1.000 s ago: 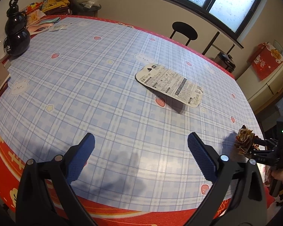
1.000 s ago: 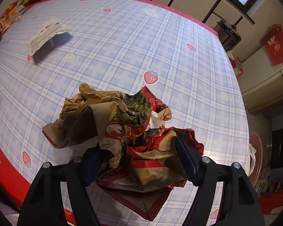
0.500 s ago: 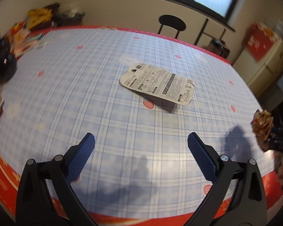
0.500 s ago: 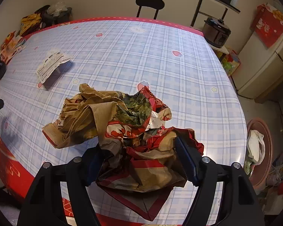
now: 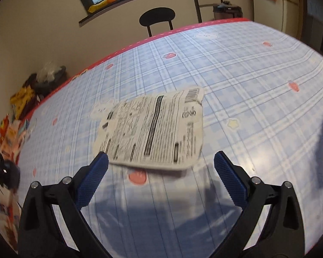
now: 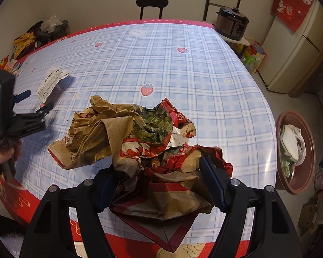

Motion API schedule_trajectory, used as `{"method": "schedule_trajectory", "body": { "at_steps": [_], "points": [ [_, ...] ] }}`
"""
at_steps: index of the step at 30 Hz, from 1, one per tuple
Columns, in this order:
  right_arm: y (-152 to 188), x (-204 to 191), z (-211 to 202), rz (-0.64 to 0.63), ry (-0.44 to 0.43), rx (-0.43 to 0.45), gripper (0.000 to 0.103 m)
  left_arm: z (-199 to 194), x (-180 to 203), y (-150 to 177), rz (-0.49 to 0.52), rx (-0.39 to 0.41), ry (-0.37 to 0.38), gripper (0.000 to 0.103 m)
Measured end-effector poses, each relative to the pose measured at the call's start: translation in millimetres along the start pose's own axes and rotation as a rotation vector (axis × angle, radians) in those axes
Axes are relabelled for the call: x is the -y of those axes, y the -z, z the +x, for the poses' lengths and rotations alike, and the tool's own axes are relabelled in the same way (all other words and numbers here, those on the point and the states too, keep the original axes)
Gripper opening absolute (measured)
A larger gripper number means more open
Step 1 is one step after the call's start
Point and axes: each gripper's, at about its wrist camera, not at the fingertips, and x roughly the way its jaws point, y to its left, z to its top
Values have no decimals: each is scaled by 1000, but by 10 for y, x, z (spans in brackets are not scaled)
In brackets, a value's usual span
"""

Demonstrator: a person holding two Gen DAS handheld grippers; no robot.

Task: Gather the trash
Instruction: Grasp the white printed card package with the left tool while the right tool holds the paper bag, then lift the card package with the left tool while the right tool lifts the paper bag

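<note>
A white printed packaging card lies on the blue checked tablecloth, its near edge raised a little. My left gripper is open, its blue fingertips just short of the card's near edge. The card and the left gripper also show at the left of the right wrist view. My right gripper is shut on a crumpled brown and red paper bag, held above the table's near edge.
A reddish basin with a white bag and scraps stands on the floor to the right. A black chair, a cooker and a fridge stand beyond the table. Clutter lies at the table's far left.
My left gripper has moved forward and turned left, bringing the card close to its fingertips. My right gripper has swung right with the paper bag, bringing the basin into view.
</note>
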Motion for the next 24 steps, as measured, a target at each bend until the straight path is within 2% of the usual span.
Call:
{"method": "schedule_trajectory", "body": {
  "at_steps": [4,6,8,11,13,19,24],
  "points": [
    [90,76,-20,21,9,-4,71,169,73,-104,69,6,-65,97],
    [131,122,-20,41,17,-10,71,222,77,-141,79,6,-73,94],
    [155,156,-23,58,20,-15,71,265,58,-169,81,-8,-53,63],
    [155,177,-66,66,20,-4,71,228,13,-166,92,6,-13,45],
    [141,169,-95,62,19,6,71,128,-29,-164,82,38,-9,41],
    [42,71,-212,25,0,48,71,-391,-499,-183,-94,131,108,34],
    [-34,-38,-310,-6,-33,89,71,-948,-1075,-56,-326,204,247,30]
  ]
}}
